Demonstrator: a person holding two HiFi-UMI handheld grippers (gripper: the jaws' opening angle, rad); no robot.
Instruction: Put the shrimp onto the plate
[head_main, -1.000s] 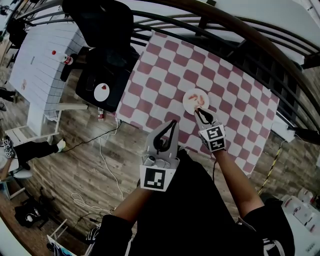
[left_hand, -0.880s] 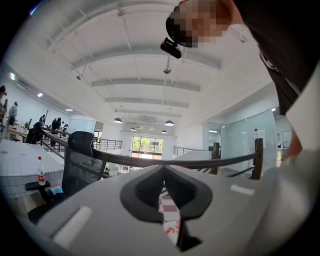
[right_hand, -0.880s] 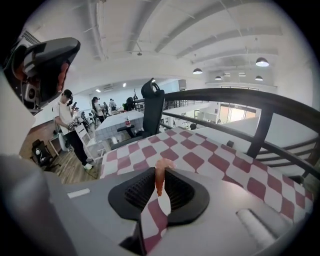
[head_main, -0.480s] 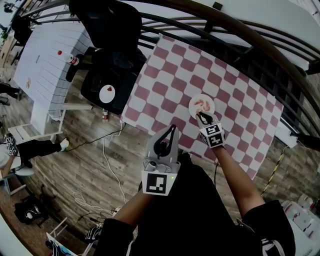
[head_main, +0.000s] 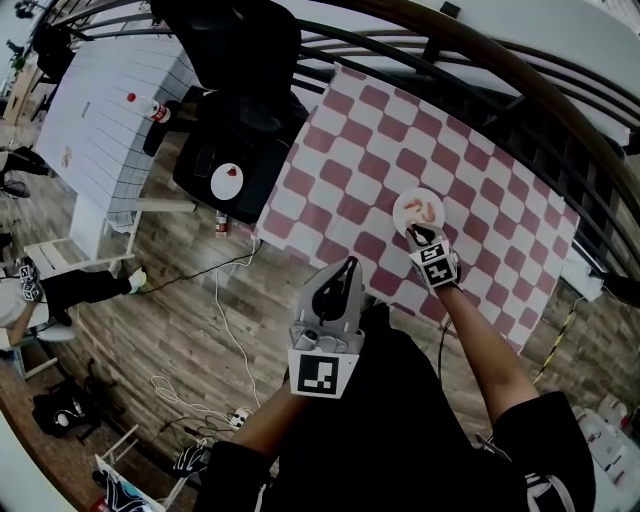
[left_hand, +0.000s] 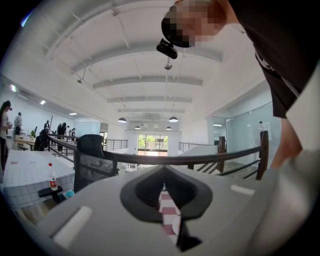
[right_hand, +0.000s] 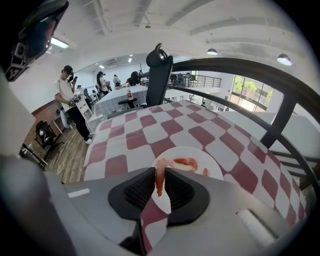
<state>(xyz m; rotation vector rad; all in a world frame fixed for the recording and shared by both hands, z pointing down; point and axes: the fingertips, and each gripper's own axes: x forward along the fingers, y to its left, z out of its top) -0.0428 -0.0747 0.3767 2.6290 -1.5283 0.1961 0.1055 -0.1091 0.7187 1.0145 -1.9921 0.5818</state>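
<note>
Still pinching a shrimp (right_hand: 159, 182) in the right gripper (right_hand: 160, 171) over the near rim of the plate (right_hand: 182, 151), barely budged this last second (another shrimp (right_hand: 185, 160) already on the plate), so probably just needs letting go, with the left gripper (head_main: 348, 268) clenched empty short of the plate.

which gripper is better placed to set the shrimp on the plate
Right. The right gripper pinches a shrimp between its jaws, right at the near rim of the plate. The left gripper is shut and empty, held back well short of the plate.
</note>
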